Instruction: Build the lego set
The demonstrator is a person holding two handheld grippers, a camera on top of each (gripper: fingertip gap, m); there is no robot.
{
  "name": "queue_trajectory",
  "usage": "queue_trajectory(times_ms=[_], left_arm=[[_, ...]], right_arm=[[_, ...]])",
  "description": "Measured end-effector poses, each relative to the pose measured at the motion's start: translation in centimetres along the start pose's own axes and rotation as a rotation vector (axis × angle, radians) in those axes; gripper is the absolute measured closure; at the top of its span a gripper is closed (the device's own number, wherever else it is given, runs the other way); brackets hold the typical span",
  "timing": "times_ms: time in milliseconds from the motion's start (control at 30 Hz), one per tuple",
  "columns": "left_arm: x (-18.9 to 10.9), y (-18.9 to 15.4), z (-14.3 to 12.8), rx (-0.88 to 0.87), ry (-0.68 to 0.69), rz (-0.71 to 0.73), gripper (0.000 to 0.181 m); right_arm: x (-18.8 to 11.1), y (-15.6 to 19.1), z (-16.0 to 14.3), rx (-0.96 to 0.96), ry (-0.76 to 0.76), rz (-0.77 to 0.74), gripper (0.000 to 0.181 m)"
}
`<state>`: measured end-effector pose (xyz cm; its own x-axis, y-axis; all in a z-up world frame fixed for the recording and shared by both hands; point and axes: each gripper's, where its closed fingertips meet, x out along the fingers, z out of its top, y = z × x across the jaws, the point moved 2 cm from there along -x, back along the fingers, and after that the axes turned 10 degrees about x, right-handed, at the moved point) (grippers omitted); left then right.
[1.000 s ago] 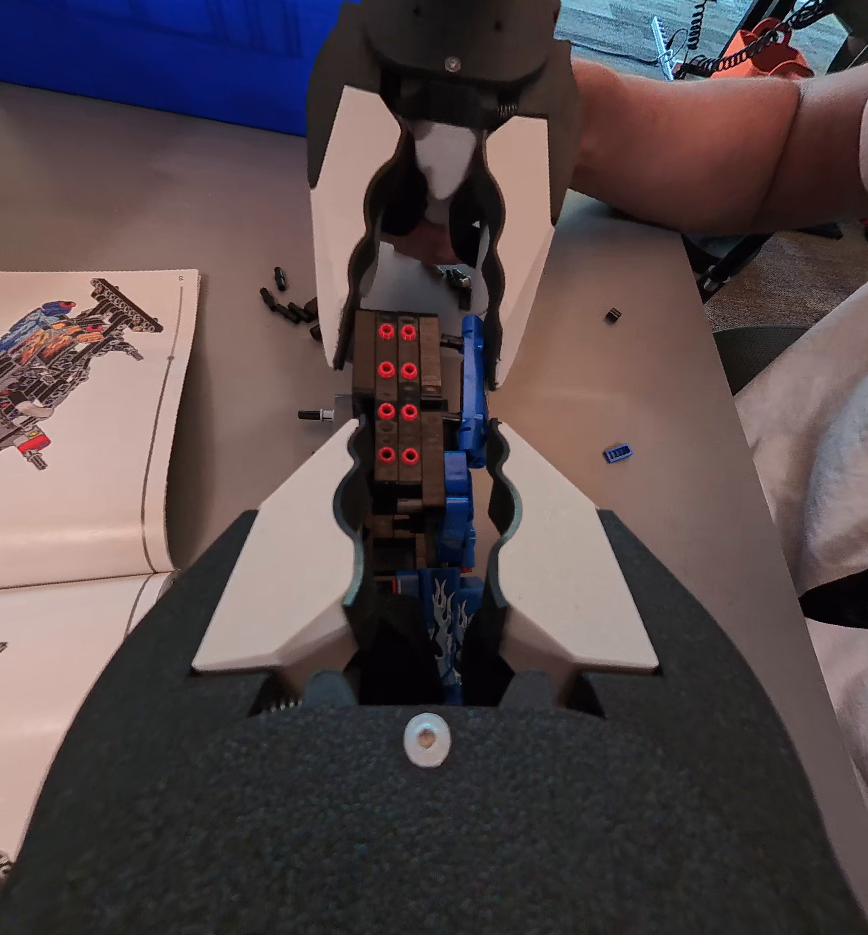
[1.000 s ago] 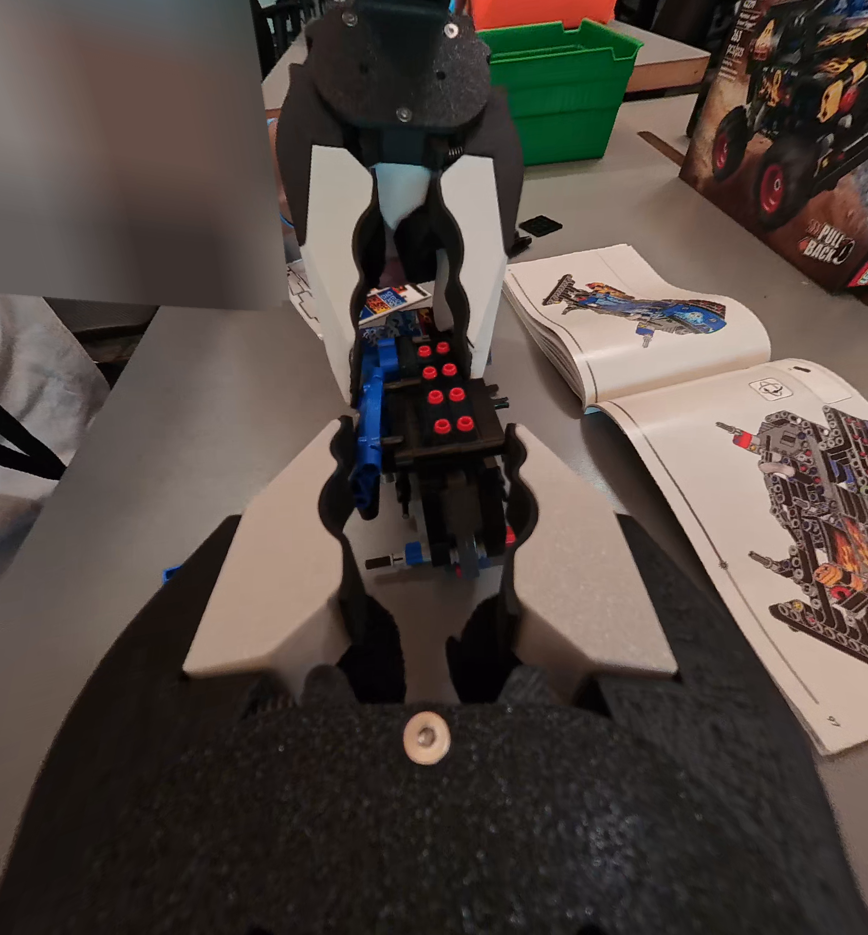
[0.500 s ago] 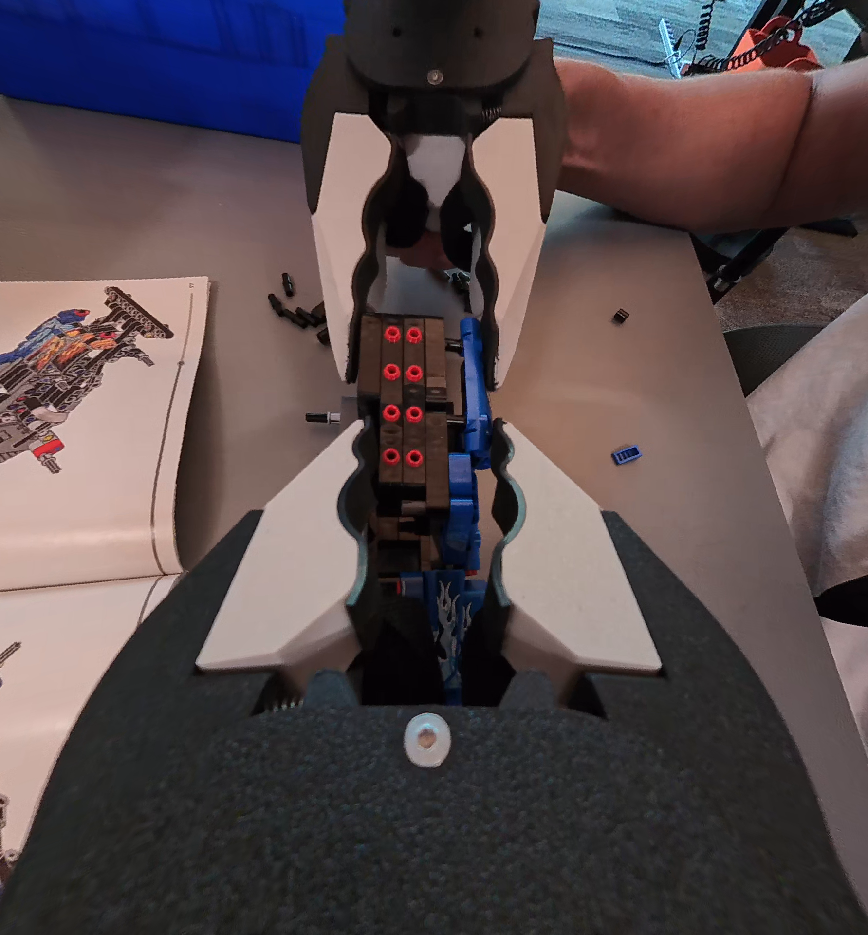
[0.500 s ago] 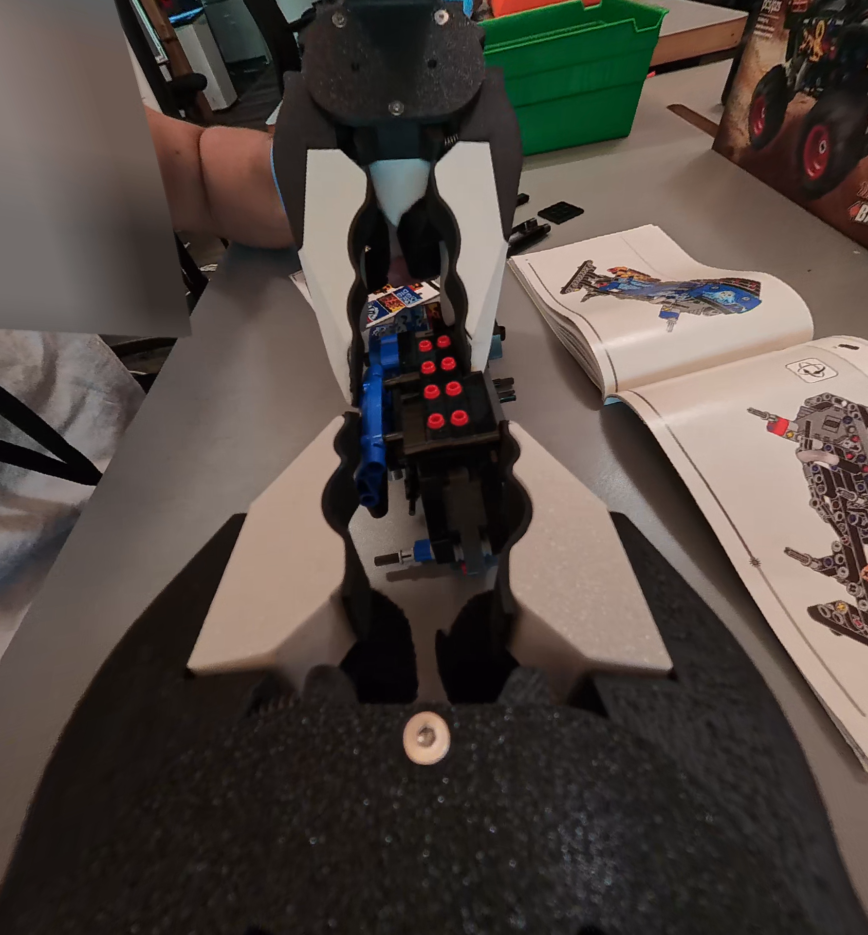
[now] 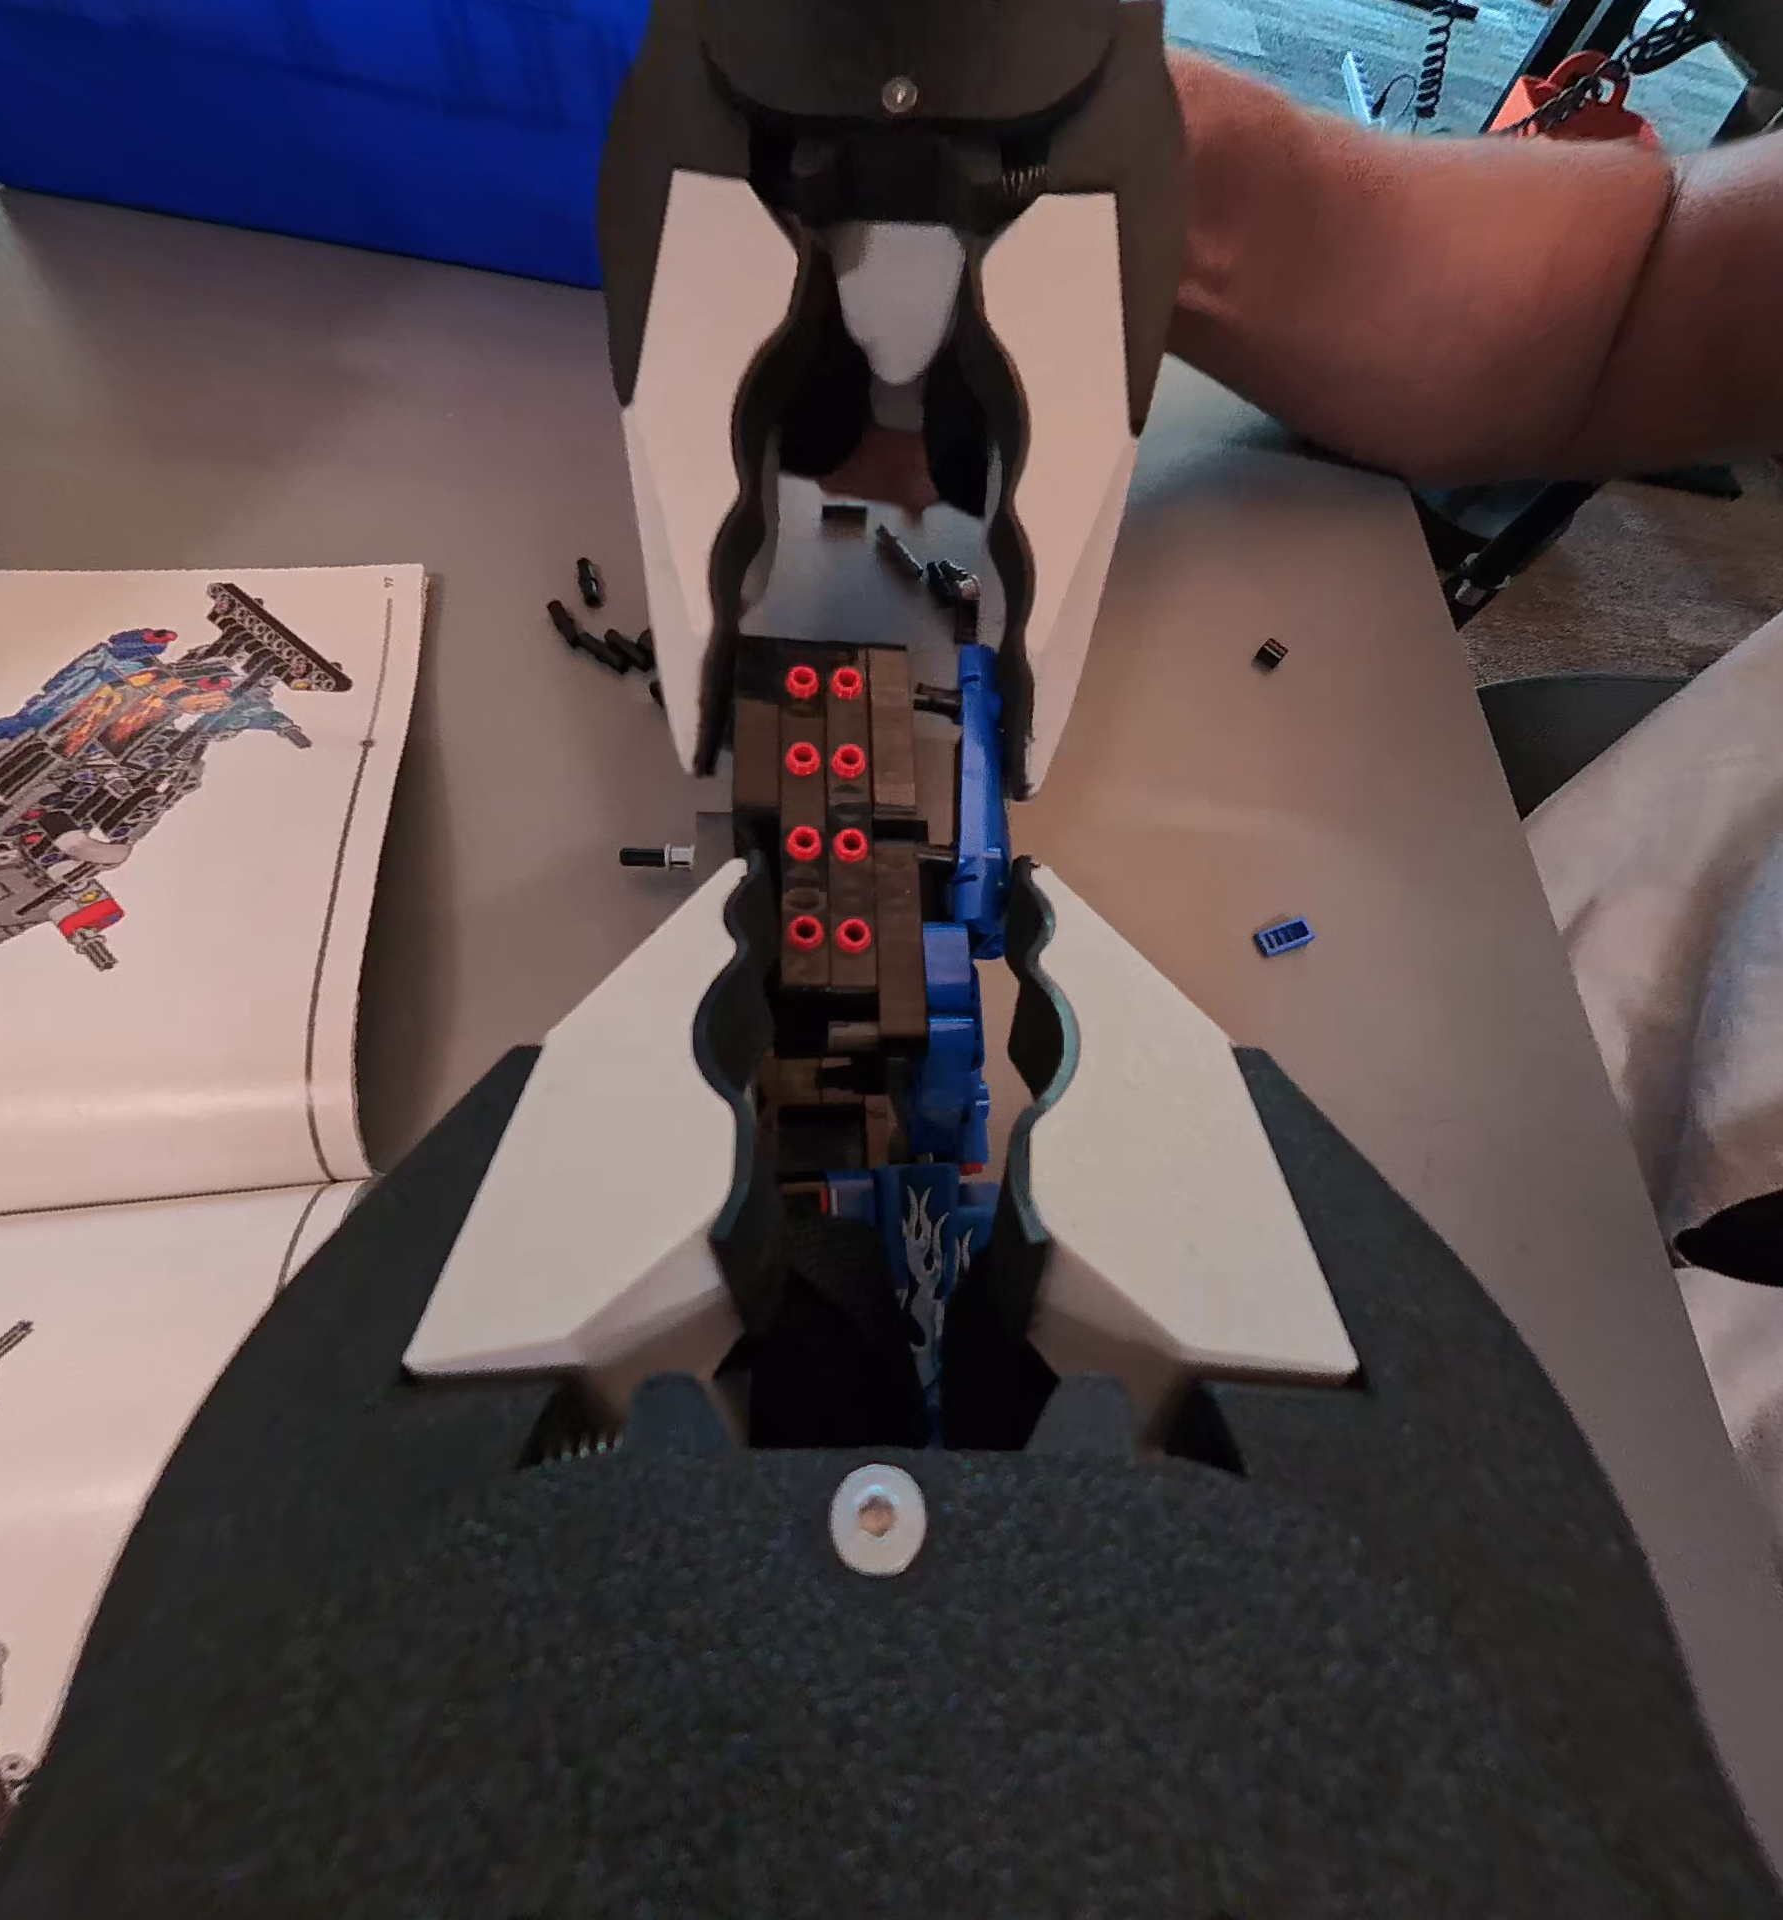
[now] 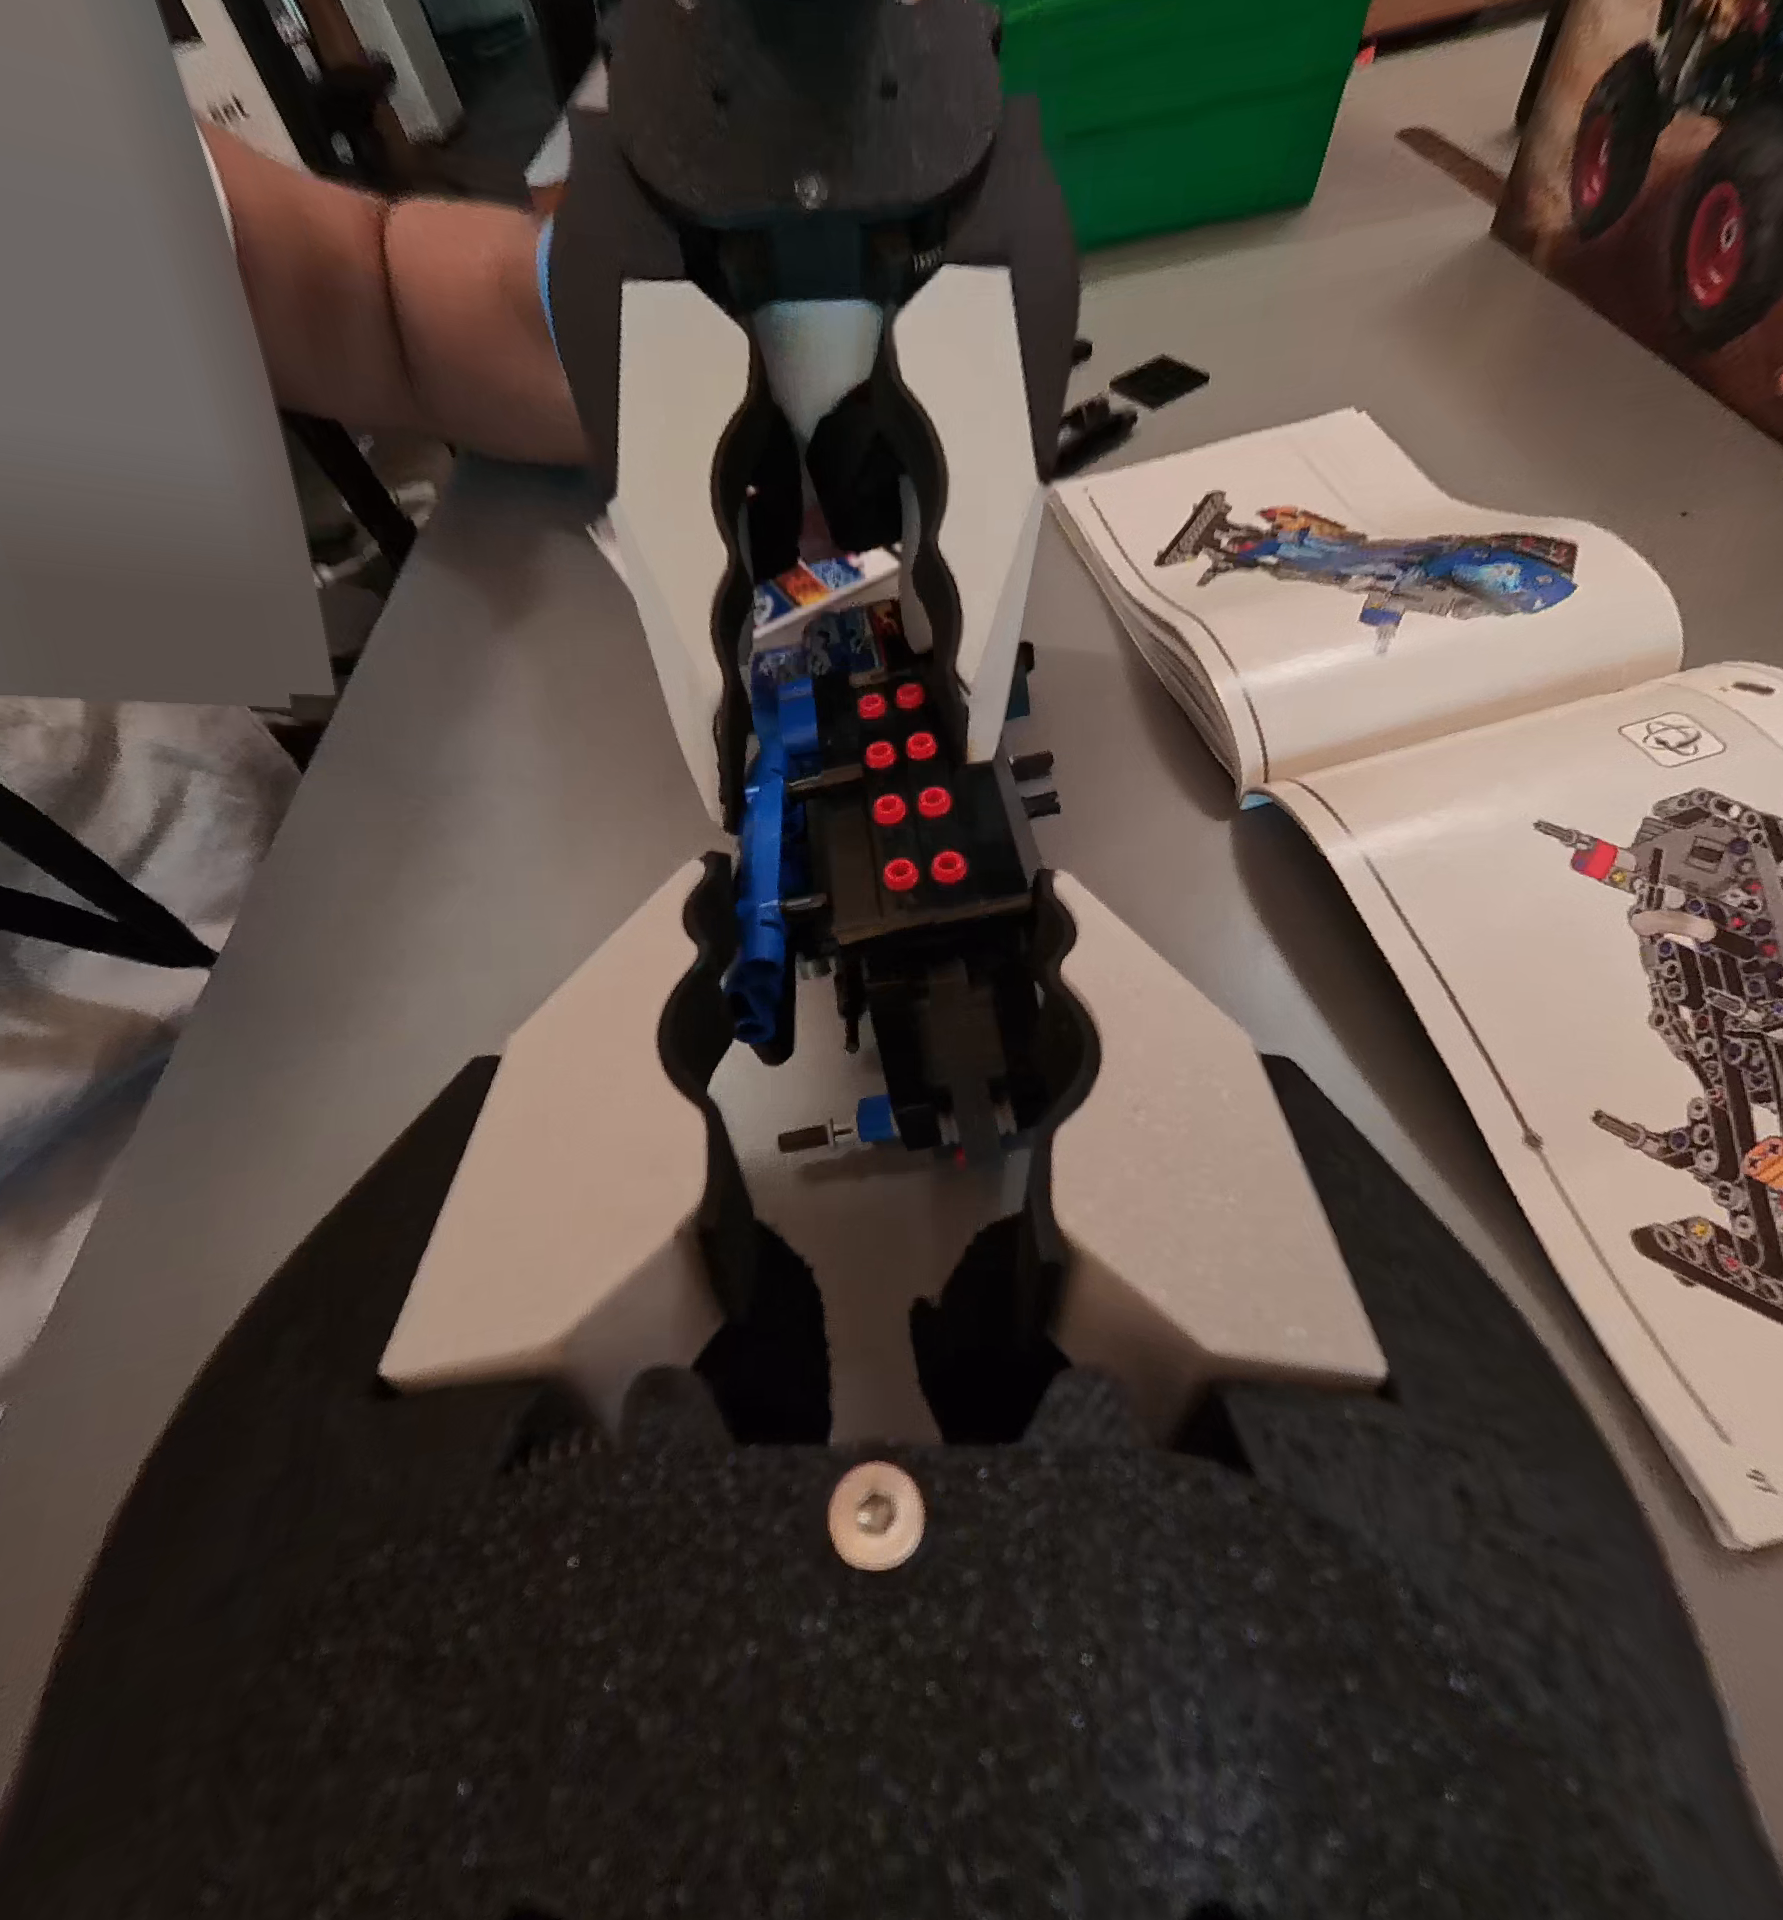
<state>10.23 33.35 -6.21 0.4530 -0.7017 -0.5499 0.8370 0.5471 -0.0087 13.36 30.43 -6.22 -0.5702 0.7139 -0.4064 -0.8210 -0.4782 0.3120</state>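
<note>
Both grippers are facing each other across the grey tabletop [image 5: 243, 416], each closing on an opposite end of the long black-and-blue brick-built vehicle chassis with red pegs along its top [image 5: 845, 831].

Left gripper [image 5: 876, 904]: jaws are clamping the near end of the chassis, narrowed to its width. The flame-printed blue panel [image 5: 928, 1247] is sitting deep between the fingers.

Right gripper [image 6: 876, 914]: jaws are pinching the other end, the right pad pressing the black side, the left one the blue side beam [image 6: 762, 883].

Key relation — the chassis long axis is running straight along the line joining the two grippers, so each is gripping across its narrow width; neither is nearer. Whether it is resting on the table or lifted, I cannot tell.

The open instruction booklet [image 6: 1489, 831] is lying beside it — loose small black pins [image 5: 596, 634] and a small blue grille tile [image 5: 1285, 934] well apart.
</note>
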Motion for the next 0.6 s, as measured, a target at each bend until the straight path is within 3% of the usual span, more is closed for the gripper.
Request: queue_trajectory(times_ms=[133,233,367,600], left_arm=[[-0.01,0.03,0.00,-0.006,0.001,0.002,0.140],[0.02,0.07,0.03,-0.010,0.000,0.009,0.140],[0.02,0.01,0.08,-0.012,-0.003,0.004,0.139],[-0.05,-0.12,0.18,-0.030,-0.014,-0.018,0.140]], right_arm=[[-0.30,0.08,0.47,-0.111,0.264,-0.101,0.117],[-0.36,0.39,0.06,-0.132,0.452,-0.088,0.113],[-0.49,-0.04,0.11,-0.131,0.492,-0.083,0.126],[-0.49,-0.07,0.01,-0.113,0.526,-0.063,0.126]])
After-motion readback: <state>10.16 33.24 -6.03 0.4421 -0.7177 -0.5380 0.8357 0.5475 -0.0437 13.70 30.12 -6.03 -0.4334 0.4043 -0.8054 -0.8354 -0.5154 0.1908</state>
